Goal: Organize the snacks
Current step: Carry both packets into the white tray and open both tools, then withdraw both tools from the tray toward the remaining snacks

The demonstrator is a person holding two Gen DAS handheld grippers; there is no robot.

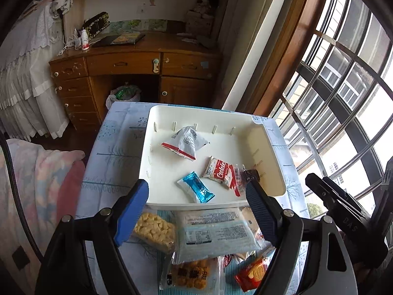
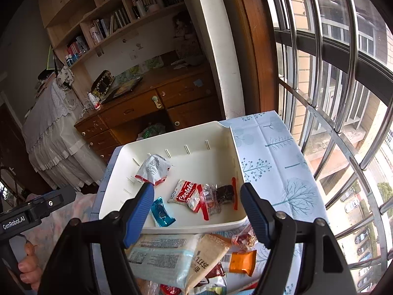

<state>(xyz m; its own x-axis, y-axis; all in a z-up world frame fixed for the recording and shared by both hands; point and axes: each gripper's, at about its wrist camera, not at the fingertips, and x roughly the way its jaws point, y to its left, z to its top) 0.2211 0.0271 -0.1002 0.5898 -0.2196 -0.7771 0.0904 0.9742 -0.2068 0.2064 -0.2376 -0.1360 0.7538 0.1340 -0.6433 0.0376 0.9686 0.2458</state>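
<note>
A white tray [image 1: 270,147] stands on the cloth-covered table and holds a white-and-red packet [image 1: 186,142], a Cookies packet [image 1: 218,169], a blue wrapper [image 1: 197,191] and a clear red-edged packet with a dark piece [image 2: 224,193]. My left gripper [image 1: 197,186] hovers open over the tray's near rim, nothing between its blue pads. My right gripper [image 2: 196,189] is open too, above the same rim, and empty. Loose snacks lie in front of the tray: a yellow puffed bar [image 1: 154,231], a large pale blue packet [image 1: 216,231], a tan wedge packet [image 2: 208,253] and an orange packet [image 2: 242,261].
The table's cloth [image 2: 275,152] lies bare right of the tray, beside the barred window [image 2: 343,98]. A wooden desk [image 1: 127,61] stands behind. A bed with a pastel blanket [image 1: 36,177] is left of the table. A hand [image 2: 27,265] grips the left tool's handle.
</note>
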